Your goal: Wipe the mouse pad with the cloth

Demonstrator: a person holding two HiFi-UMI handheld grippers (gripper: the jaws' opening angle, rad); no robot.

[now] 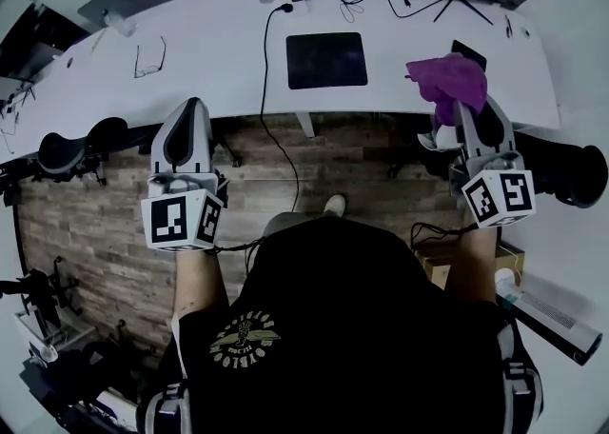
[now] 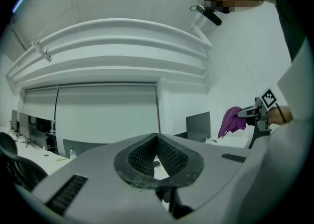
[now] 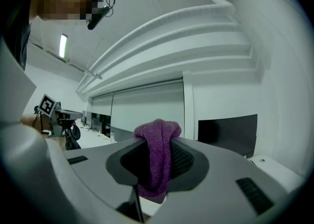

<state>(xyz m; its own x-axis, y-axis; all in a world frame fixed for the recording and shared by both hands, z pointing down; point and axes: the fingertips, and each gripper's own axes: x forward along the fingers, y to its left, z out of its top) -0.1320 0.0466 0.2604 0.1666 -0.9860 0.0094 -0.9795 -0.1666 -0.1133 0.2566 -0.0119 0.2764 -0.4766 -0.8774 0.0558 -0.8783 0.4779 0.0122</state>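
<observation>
The right gripper is clamped on the purple cloth. In the right gripper view the cloth is pinched as a folded wad between the 2 dark pads, bulging out above them and hanging a little below. In the head view it sits over the near right part of the white desk, and it looks lifted clear of the surface rather than lying on it.

The left gripper holds nothing. Its own view shows the left gripper with the jaws drawn together and only a sliver of light between the pads.

From the cloth, the dark mouse pad lies at about 10 o'clock, well apart, flat on the middle of the desk. Its slightly longer side runs 9 to 3 along the desk, and a black cable passes just beside its 9 o'clock edge. From the left gripper the pad lies at about 2 o'clock, at a similar remove, so neither arm is clearly nearer. Wiping has not begun, and the next move probably falls to the right arm: forward, leftward and down onto the pad.
</observation>
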